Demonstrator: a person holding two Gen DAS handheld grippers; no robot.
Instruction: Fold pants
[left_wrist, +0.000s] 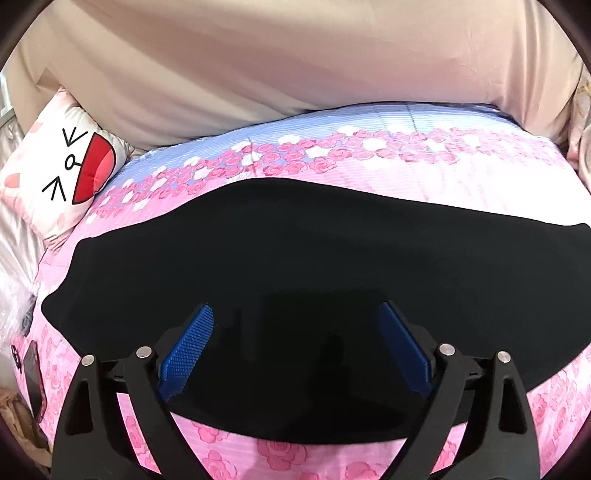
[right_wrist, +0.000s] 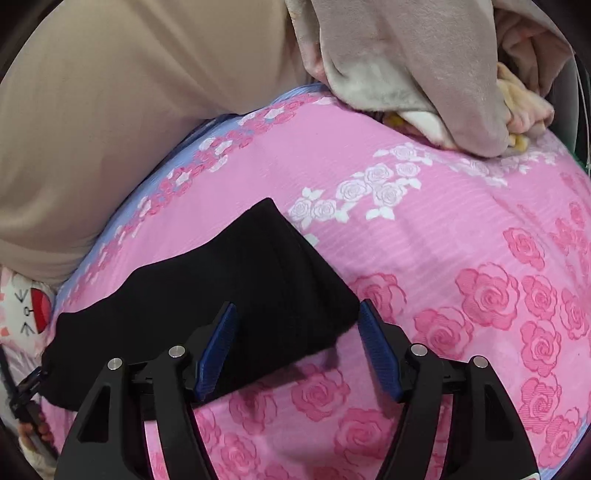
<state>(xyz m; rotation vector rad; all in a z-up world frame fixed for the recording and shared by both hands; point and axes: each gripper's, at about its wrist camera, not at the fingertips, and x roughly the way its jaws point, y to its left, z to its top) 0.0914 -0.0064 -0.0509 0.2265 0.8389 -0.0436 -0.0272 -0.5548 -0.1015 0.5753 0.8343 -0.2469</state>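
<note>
The black pants (left_wrist: 295, 258) lie flat on the pink rose bedspread (left_wrist: 406, 177), stretched left to right. My left gripper (left_wrist: 295, 314) is open, its blue pads hovering over the near middle of the pants, holding nothing. In the right wrist view the pants' right end (right_wrist: 229, 273) shows as a folded black band ending in a corner. My right gripper (right_wrist: 297, 314) is open, its jaws straddling that end's near corner, with nothing held.
A cat-face pillow (left_wrist: 62, 173) lies at the bed's left head end. A beige headboard cushion (left_wrist: 277, 66) runs along the back. A phone (left_wrist: 35, 380) lies on the left edge. A heap of grey and cream blankets (right_wrist: 424, 66) sits at the back right.
</note>
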